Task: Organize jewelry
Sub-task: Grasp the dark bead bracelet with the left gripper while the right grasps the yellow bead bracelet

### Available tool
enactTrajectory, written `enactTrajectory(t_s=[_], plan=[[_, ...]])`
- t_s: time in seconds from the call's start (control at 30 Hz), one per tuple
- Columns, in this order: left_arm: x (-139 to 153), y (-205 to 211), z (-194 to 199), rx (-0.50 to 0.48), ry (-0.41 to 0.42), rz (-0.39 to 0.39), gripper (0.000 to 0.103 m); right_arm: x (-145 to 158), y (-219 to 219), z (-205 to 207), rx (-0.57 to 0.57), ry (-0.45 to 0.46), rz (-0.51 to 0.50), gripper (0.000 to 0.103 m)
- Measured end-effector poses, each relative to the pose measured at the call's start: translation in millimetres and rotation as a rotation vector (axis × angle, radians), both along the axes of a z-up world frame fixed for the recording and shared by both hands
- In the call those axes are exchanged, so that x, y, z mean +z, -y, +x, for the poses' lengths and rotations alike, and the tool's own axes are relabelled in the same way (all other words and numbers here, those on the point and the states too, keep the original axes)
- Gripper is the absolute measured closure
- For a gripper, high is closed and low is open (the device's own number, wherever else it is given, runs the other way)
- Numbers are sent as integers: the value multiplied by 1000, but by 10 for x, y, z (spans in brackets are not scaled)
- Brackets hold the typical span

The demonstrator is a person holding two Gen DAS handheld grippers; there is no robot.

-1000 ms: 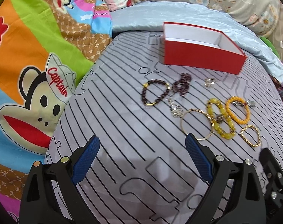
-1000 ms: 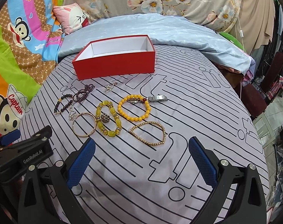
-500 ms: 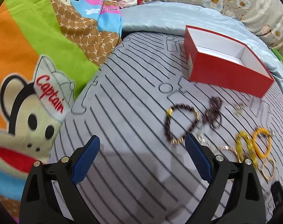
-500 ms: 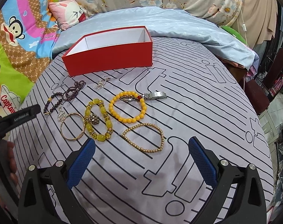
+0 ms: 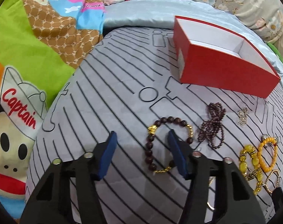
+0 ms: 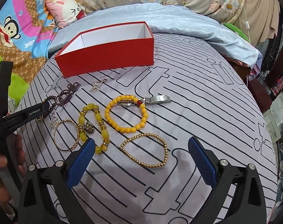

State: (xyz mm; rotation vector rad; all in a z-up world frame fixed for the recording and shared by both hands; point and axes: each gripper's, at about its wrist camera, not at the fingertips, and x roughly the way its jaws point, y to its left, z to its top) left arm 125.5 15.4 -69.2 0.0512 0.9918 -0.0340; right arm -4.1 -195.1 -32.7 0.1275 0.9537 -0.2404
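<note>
Left wrist view shows the left gripper pitched steeply down over the dark bead bracelet on the striped sheet, jaws closing, left side of the loop between the pads but not yet pinched; to grip well, I judge it should lower until one pad sits inside the loop and one outside. The right gripper hangs wide open and empty, tilted down above the gold bead bracelet, with the red box empty beyond.
</note>
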Motion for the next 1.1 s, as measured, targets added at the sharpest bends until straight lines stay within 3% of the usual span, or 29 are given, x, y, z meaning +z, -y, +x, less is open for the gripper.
enactTrajectory(t_s=[0.07,0.2,0.57,0.83,1.0,1.1], plan=[[7,33,-1,-19,3,-5,65,-12,-4,18,3,-3,-1,7],[31,45,-7,-45,-8,-52,96,-49,18,60,6,-13,7,17],[225,37,-177,-75,9,-140,96,-147,217,343,11,-18,56,53],[282,6,-259,-79,1,-188,96,-232,195,561,59,-33,15,69],[327,-26,-271,-76,3,-204,96,-227,192,599,68,-29,30,95],[363,-21,-281,-82,8,-208,96,-215,186,584,71,-26,43,96]])
